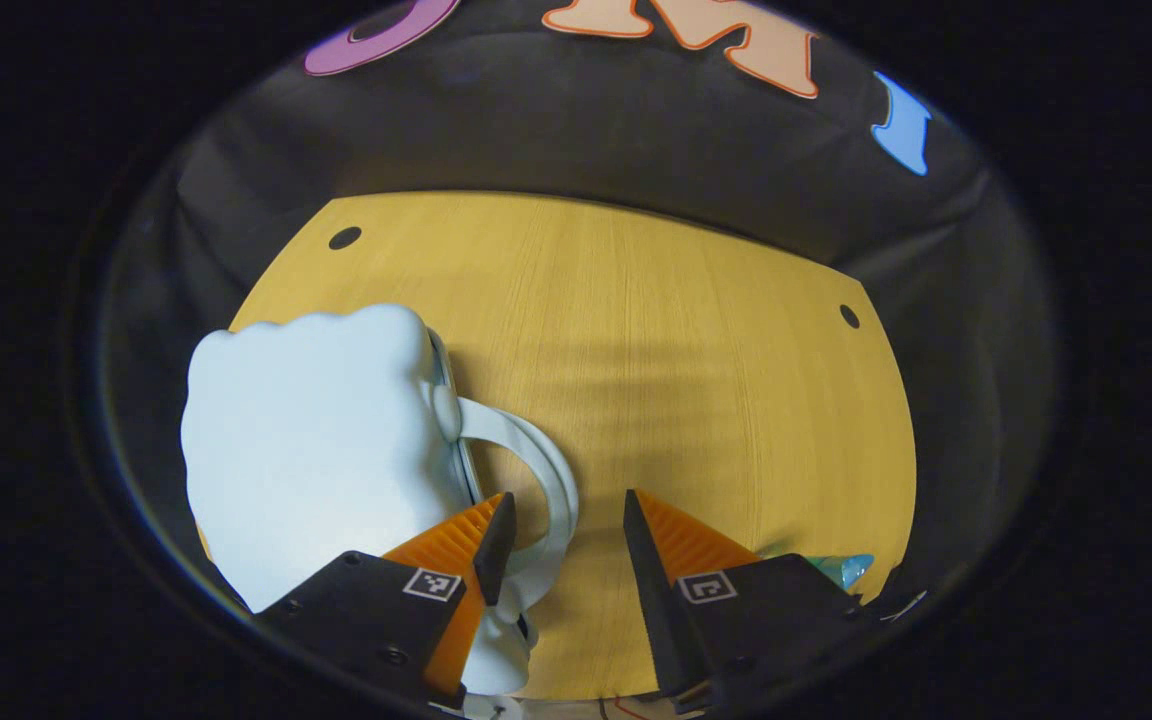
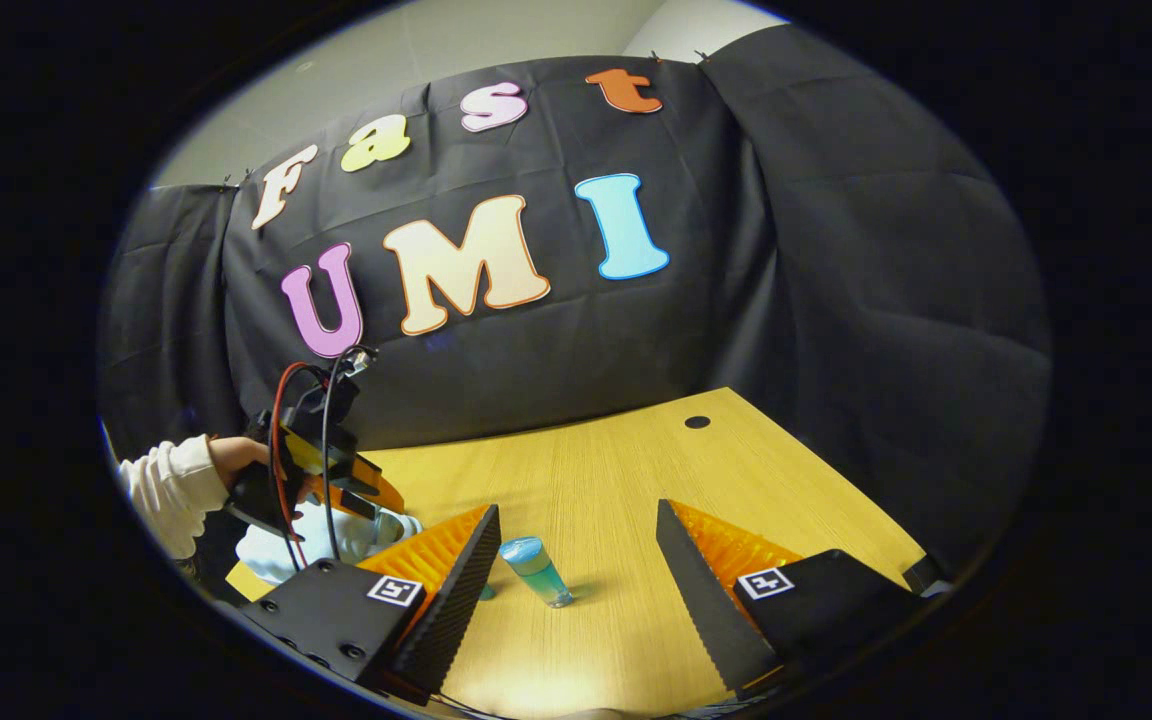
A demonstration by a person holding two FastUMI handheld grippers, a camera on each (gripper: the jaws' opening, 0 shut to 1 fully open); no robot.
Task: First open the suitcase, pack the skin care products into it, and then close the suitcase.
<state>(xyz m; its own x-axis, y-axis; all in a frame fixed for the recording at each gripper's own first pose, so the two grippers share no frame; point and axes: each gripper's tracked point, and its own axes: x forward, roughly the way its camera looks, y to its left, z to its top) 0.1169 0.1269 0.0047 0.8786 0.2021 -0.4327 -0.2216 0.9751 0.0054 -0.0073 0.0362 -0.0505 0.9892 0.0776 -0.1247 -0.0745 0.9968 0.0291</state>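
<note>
A pale blue suitcase (image 1: 321, 440) lies on the left side of the yellow wooden table (image 1: 696, 380), lid down. Its looped handle (image 1: 564, 490) curves out to the right. My left gripper (image 1: 568, 500) hovers open right over that handle, one finger inside the loop and the other outside it, neither pressing. In the right gripper view a small teal bottle (image 2: 536, 570) stands upright on the table, just ahead of my open right gripper (image 2: 577, 510). Farther left a hand in a white sleeve (image 2: 171, 485) holds the left gripper (image 2: 361, 490) above the suitcase (image 2: 346, 540).
Black cloth walls close in the table on the far side and the right. Round cable holes (image 1: 344, 238) (image 1: 849, 316) sit in the far corners. The teal bottle's tip (image 1: 851, 568) peeks out by the left gripper's right finger. Bare wood stretches right of the suitcase.
</note>
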